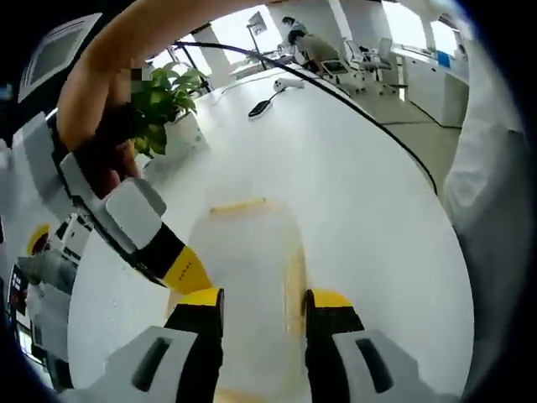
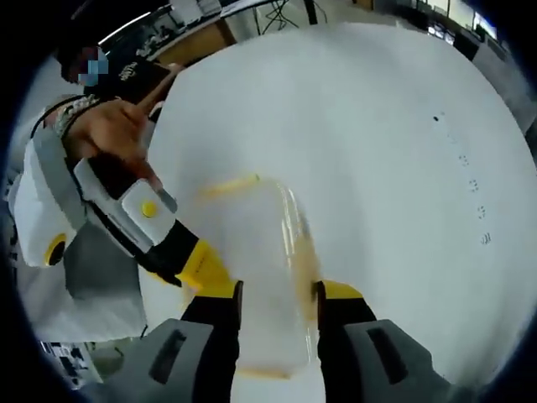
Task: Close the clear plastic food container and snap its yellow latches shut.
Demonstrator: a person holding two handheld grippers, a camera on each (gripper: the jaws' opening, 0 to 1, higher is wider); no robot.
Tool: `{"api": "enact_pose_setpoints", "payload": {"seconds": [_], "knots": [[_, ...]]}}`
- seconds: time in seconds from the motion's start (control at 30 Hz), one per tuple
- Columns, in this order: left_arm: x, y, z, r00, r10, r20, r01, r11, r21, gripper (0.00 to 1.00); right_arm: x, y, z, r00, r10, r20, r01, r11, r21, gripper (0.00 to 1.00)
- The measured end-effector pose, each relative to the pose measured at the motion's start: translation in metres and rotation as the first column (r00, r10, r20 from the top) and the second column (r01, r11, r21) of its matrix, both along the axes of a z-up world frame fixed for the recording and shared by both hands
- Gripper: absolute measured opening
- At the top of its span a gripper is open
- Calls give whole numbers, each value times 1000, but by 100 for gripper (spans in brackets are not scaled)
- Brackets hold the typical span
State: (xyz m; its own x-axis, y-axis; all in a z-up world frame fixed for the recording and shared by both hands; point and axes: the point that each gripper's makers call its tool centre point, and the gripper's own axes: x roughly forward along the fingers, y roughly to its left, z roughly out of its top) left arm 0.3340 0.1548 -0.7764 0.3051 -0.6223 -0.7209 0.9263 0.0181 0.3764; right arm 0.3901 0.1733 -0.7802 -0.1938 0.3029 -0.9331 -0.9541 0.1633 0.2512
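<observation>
Clear plastic container (image 1: 252, 277), lid on, yellow latches (image 1: 238, 204), blurred

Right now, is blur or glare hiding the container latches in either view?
Left gripper view: container washed out against the white table, motion-soft; latches only yellow smears. Right gripper view: same blur, latch streaked; table evenly bright, no hard shadows.

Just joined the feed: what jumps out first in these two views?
The clear plastic food container with its yellow latches lies on the white table, right ahead of both grippers. In the left gripper view the left gripper straddles it with open jaws while the right gripper comes in from the left. A potted plant stands behind.
</observation>
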Motion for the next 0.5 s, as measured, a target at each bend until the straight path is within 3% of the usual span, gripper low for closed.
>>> {"api": "enact_pose_setpoints", "payload": {"seconds": [0.4,0.47,0.5], "knots": [[3,0,0,1000,7,19,-7,1000,17,30,-1,-2,1,1000,10,7,-9,999,-32,31],[3,0,-1,1000,8,30,-8,1000,21,29,-1,-2,1,1000,10,6,-10,999,-37,31],[4,0,1,997,-13,71,11,999,33,29,0,-3,1,1000,8,7,-7,999,-43,31]]}}
